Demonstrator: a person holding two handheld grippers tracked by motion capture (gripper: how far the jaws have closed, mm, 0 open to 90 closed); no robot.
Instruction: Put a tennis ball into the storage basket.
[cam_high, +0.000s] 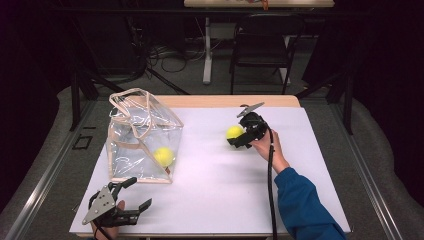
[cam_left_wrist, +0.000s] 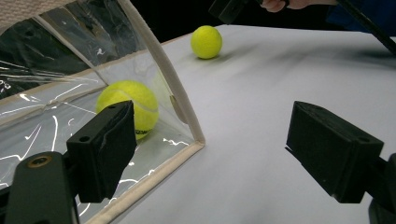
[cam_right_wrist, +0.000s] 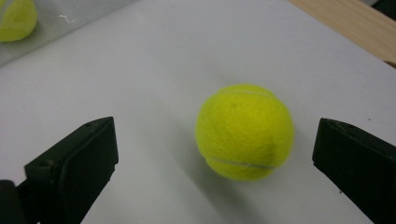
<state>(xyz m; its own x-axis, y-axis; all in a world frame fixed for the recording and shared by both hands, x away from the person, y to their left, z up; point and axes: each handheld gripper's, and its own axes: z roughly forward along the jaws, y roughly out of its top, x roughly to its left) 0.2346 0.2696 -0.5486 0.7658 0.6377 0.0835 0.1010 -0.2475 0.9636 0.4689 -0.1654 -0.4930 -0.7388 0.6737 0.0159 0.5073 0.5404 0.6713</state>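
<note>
A clear plastic bag (cam_high: 142, 137) with beige trim stands at the table's left, with a yellow tennis ball (cam_high: 163, 156) inside it. A second tennis ball (cam_high: 233, 132) lies loose on the white table top (cam_high: 215, 185), right of centre. My right gripper (cam_high: 236, 134) is open, one jaw on each side of this ball (cam_right_wrist: 244, 131) and neither touching it. My left gripper (cam_high: 140, 192) hovers open and empty at the front left, just in front of the bag's near corner (cam_left_wrist: 198, 140). The bagged ball (cam_left_wrist: 128, 107) shows through the plastic behind its left jaw.
A wooden strip (cam_high: 225, 101) runs along the table's far edge. Beyond it stand a dark chair (cam_high: 260, 45) and a white table leg (cam_high: 207, 50) amid floor cables. A blue sleeve (cam_high: 305, 205) crosses the front right of the table.
</note>
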